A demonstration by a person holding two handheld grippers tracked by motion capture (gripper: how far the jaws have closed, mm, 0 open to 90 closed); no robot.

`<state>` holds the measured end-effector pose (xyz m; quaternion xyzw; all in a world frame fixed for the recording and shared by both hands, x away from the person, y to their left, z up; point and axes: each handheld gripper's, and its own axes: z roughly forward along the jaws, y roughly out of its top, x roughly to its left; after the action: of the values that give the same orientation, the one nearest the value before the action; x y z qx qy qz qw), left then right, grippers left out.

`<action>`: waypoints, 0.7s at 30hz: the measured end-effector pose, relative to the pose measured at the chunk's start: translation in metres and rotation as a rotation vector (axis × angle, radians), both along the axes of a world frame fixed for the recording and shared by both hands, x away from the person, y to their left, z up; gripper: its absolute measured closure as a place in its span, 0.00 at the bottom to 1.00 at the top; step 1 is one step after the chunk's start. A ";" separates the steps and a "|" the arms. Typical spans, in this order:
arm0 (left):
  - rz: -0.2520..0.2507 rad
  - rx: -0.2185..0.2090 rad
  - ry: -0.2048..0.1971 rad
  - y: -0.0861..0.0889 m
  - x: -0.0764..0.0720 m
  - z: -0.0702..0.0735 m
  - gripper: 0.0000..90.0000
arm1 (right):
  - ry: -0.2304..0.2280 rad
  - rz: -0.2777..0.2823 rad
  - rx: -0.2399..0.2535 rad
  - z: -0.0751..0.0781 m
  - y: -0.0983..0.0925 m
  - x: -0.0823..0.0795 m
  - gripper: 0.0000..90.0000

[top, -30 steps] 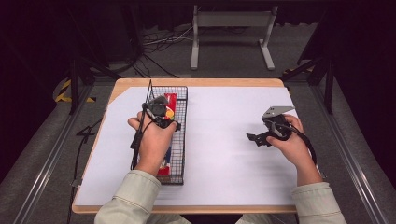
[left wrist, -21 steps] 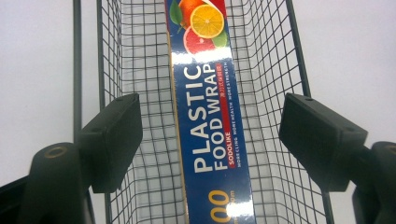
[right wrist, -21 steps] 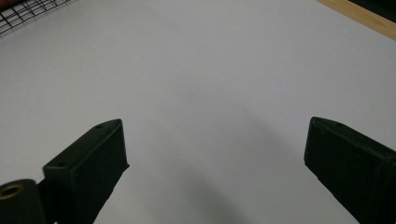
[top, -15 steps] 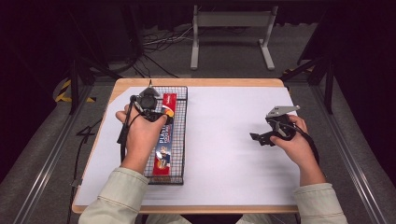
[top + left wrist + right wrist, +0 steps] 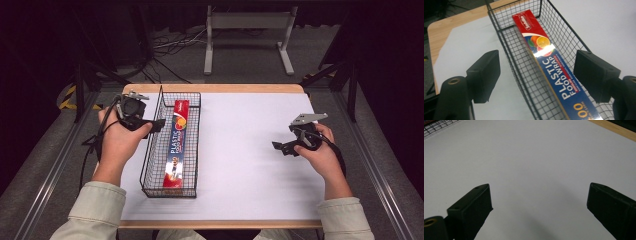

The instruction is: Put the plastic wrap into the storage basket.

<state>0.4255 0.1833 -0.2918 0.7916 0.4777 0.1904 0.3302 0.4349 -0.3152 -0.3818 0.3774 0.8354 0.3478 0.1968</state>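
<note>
A long red and blue box of plastic food wrap [image 5: 177, 141] [image 5: 549, 65] lies lengthwise in a black wire basket [image 5: 152, 165] [image 5: 521, 62] on the left half of the table. My left gripper [image 5: 150, 125] [image 5: 536, 72] is open, held just left of the basket near its far end, its jaws straddling the basket's left wall with nothing held. At the table's right side, my right gripper [image 5: 282, 147] [image 5: 539, 207] hovers over bare white surface, open and empty.
A white sheet [image 5: 250, 160] covers the wooden table [image 5: 220, 88]. A corner of the basket's mesh [image 5: 436, 126] shows at the top left of the right gripper view. A metal stand [image 5: 247, 35] and cables [image 5: 165, 45] lie on the floor beyond the table.
My left hand has drawn back from over the basket to its left side, uncovering the whole box lying in the basket. The right gripper has barely shifted.
</note>
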 end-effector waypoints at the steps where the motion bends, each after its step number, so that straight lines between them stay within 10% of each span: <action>1: -0.001 -0.006 -0.005 0.005 0.000 -0.001 0.25 | 0.003 -0.006 0.001 0.000 -0.001 0.000 0.07; 21: 0.026 -0.070 -0.086 0.067 0.001 -0.047 0.20 | -0.012 -0.043 0.019 -0.005 -0.011 0.002 0.07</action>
<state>0.4268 0.2506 -0.3384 0.7644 0.4799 0.2117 0.3751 0.4368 -0.3259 -0.3866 0.3947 0.8226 0.3537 0.2059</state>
